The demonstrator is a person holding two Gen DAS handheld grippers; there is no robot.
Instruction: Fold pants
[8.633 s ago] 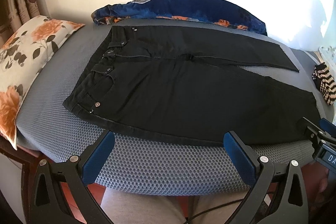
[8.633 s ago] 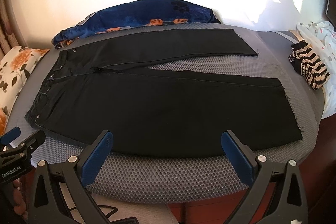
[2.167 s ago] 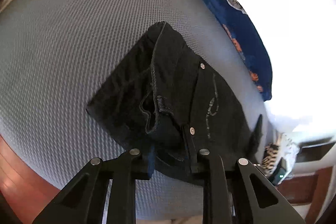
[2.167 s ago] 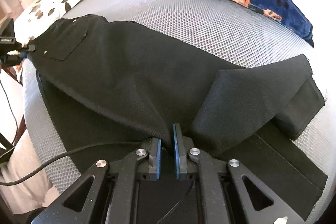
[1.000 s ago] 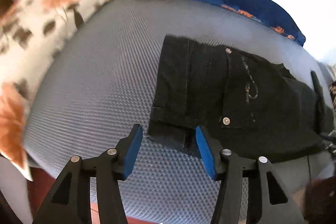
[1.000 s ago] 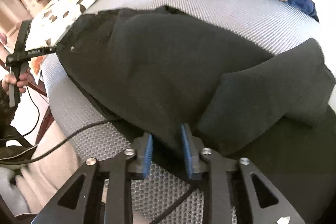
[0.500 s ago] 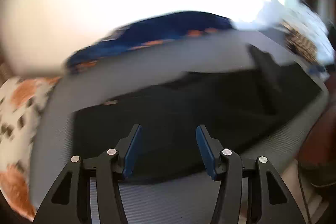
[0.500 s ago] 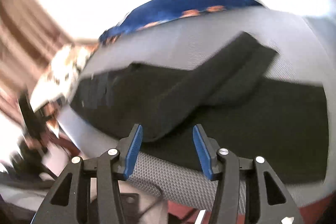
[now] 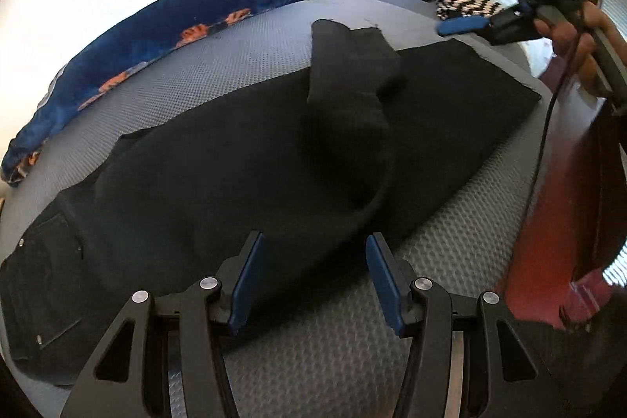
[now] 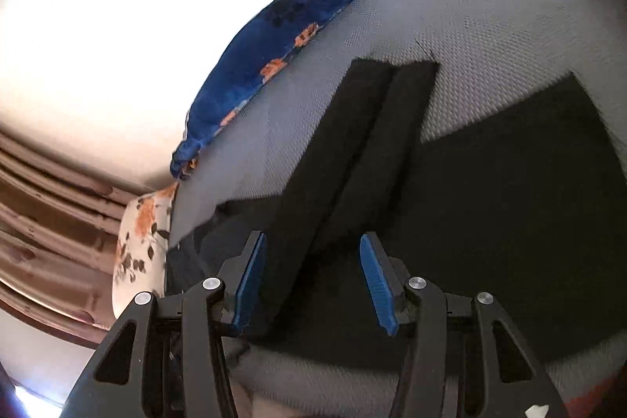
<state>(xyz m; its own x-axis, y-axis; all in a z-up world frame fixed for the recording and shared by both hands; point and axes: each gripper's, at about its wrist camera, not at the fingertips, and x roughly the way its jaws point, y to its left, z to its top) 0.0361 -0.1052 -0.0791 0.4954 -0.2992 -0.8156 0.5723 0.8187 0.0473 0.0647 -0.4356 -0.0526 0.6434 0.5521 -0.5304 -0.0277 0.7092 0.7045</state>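
Observation:
Black pants (image 9: 235, 163) lie along the grey mesh mattress (image 9: 333, 359), with the back pocket (image 9: 51, 285) at the left. The top leg (image 9: 352, 65) is skewed and rumpled, its end pointing to the far side. My left gripper (image 9: 313, 245) hovers open over the near edge of the pants with nothing between its pads. A hand holds my right gripper (image 9: 450, 6) above the far right corner. In the right wrist view that gripper (image 10: 312, 241) is open and empty above the pants (image 10: 509, 183), and the skewed leg (image 10: 372, 128) runs diagonally away.
A blue floral blanket (image 9: 137, 38) lies bunched along the far edge of the mattress. A floral pillow (image 10: 141, 241) sits at the waist end, and a black-and-white striped item (image 9: 470, 2) at the leg end. Red-brown floor (image 9: 548, 222) shows past the right edge.
My right gripper opened off the pants fabric, pulled back and rolled. My left gripper swung from the waist end to the middle of the pants, staying open.

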